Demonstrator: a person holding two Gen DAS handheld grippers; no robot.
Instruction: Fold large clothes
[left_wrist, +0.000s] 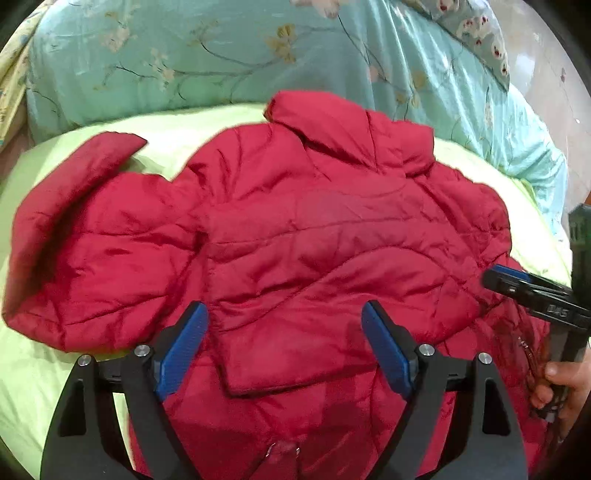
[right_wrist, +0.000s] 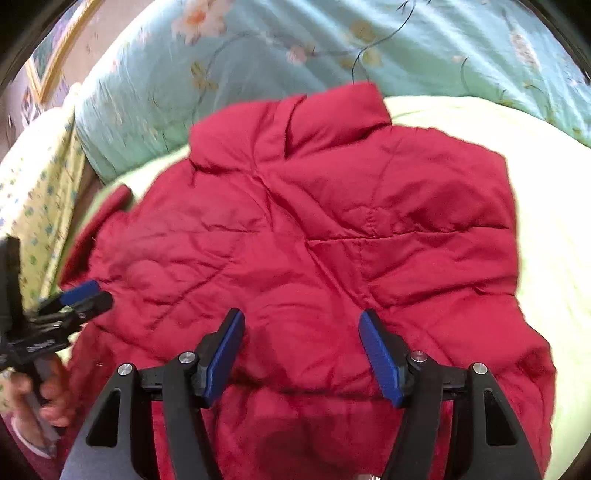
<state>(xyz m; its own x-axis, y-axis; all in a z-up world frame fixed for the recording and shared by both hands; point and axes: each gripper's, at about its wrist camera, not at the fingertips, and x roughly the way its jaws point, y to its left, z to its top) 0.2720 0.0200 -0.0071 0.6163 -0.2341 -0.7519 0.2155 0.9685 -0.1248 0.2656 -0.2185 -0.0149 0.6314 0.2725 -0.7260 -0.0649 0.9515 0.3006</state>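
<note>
on a bed, a red puffy jacket (left_wrist: 295, 236) lies spread over a pale green sheet (left_wrist: 33, 373), its collar (left_wrist: 332, 122) pointing away toward a rumpled teal floral quilt (left_wrist: 147, 62) at the far side. the jacket is quilted and creased. in the left wrist view one sleeve (left_wrist: 74, 206) reaches out to the left and bends back at the cuff, resting on the sheet. a flap of the jacket lies folded over its middle, its lower edge just ahead of the fingers in both views.

the left gripper (left_wrist: 284, 350) hovers over the near part of the jacket. its blue-padded fingers (left_wrist: 184, 347) stand wide apart, released, with nothing gripped; only the jacket's surface shows between them.

the right gripper (right_wrist: 301, 354) hovers beside it over the same near part, fingers (right_wrist: 380, 358) also parted and released, holding nothing. from the left wrist view it shows at the right edge, with a hand (left_wrist: 565, 384) wrapped around its handle. from the right wrist view the left gripper shows at the left edge, also held by a hand (right_wrist: 44, 398).

in the right wrist view the jacket's right side is folded in, its edge lying on the sheet. a yellow patterned cloth (right_wrist: 37, 195) lies at the far left beside the quilt.
</note>
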